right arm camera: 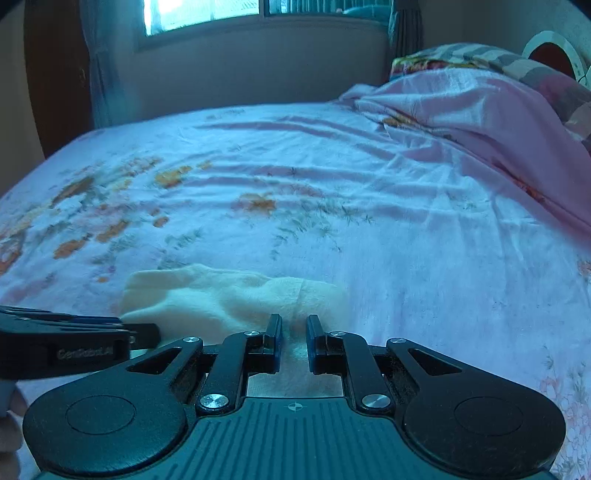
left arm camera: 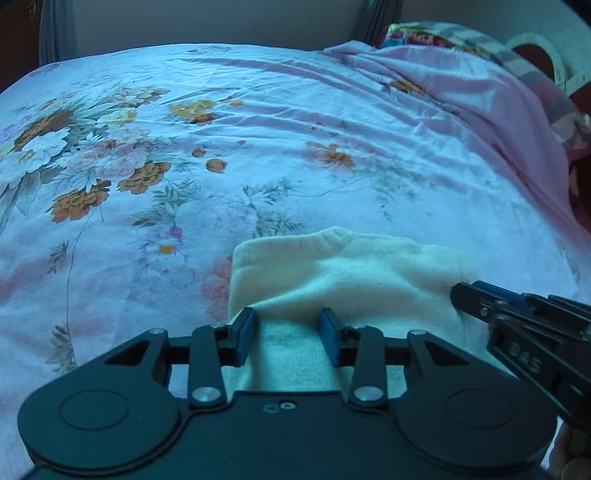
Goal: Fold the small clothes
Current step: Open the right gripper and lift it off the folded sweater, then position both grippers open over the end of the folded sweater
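We hold the small cream knit garment low in both frames on the floral bed sheet. The left gripper fingers part around cloth, perhaps too loosely, so that side may slip. The right gripper fingers clench the fabric. Both grippers tilt downward.

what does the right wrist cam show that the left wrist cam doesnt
Only the right wrist view shows the bright window above the far wall. Only the left wrist view shows the big bunch of printed flowers sharply, and the garment's ribbed neckline. Both show the cream garment on the floral bedsheet, the pink quilt, the left gripper and the right gripper.
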A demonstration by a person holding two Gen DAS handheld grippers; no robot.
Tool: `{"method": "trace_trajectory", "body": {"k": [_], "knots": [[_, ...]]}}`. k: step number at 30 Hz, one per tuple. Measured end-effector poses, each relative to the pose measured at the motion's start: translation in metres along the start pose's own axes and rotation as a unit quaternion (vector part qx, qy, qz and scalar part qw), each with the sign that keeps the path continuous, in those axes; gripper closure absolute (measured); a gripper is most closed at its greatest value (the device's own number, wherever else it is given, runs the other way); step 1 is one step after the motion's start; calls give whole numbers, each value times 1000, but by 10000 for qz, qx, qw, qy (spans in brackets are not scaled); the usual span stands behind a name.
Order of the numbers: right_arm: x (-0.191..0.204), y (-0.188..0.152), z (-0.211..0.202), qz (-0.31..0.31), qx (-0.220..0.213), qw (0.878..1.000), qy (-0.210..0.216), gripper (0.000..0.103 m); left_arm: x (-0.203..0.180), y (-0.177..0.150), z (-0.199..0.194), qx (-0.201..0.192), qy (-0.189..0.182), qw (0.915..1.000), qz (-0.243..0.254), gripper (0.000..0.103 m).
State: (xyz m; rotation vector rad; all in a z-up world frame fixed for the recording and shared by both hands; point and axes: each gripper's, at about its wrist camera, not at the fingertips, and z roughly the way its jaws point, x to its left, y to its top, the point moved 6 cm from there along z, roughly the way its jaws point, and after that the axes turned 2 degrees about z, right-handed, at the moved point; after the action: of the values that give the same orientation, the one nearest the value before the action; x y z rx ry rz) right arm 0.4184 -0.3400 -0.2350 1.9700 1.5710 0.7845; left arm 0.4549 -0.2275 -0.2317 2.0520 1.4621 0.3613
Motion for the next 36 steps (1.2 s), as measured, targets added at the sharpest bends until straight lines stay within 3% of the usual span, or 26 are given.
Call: {"method": "trace_trajectory", "body": {"k": [1,5,14,17,21,26,28,30,33,34,36], "knots": [[-1,-7,13,-28,255,9996,-78,91,-2,-1,0,-14,83,9999,136,64],[-4,-6,4,135,287,9995,-45,91,-7,-13,-14,-27,156,9992,355,64],[23,-54,-94,11,-97,9986,520,91,-6,-61,-67,-83,-63,9995,286,60],[33,-79,-116,-104,-147,9986,494,91,-7,-77,-81,-52,-122,9997,214,60],[28,-119,-111,-165,296,9989,310,91,-8,-102,-98,-11,-210,9996,194,56],[27,-123,-138,33,-17,9994,347,91,-6,-128,-110,42,-240,9993,284,53],[32,-141,-130,-241,317,9986,341,91,-4,-137,-111,99,-287,9993,212,53],[34,-147,-129,-448,288,9983,254,91,-4,-147,-111,152,-328,9992,155,53],[30,-137,-145,102,200,9989,412,91,-4,-152,-117,113,-299,9994,128,54],[31,-138,-149,74,118,9992,379,91,-5,-153,-118,104,-301,9994,126,53],[33,-153,-137,-166,413,9986,290,91,-4,-155,-115,167,-242,9995,148,49]]}}
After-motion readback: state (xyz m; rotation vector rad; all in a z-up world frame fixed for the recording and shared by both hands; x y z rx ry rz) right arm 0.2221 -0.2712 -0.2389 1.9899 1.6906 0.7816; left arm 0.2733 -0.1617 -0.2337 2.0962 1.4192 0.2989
